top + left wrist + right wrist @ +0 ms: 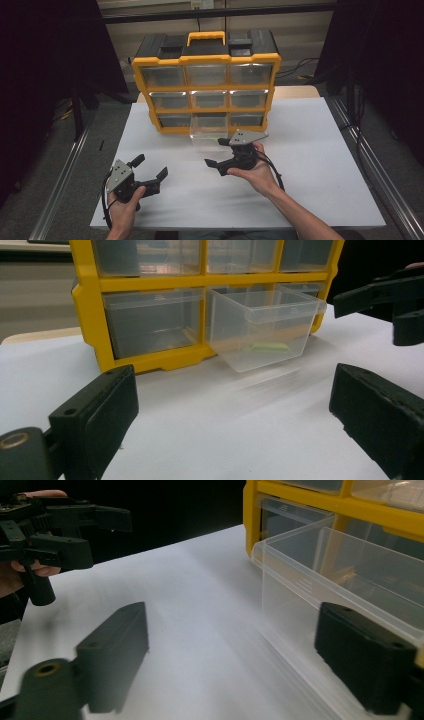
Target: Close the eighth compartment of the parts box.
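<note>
On the desk [310, 150], the clear drawer [262, 325] stood pulled out of the organizer [206, 80], its green piece [267, 346] untaken; both tongs, left [148, 167] and right [218, 152], gaped empty.

A white bench [310, 165] lies under the tools. Grey floor [105, 125] spreads on both sides of them, crossed by metal rails [60, 185]. Black curtains [45, 60] hang left and right; a pale slatted wall [300, 35] stands beyond.

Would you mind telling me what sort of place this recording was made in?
Probably a lab recording station: a white-covered table flanked by metal rails and dark curtains, holding a yellow parts organizer with one clear drawer pulled out.
</note>
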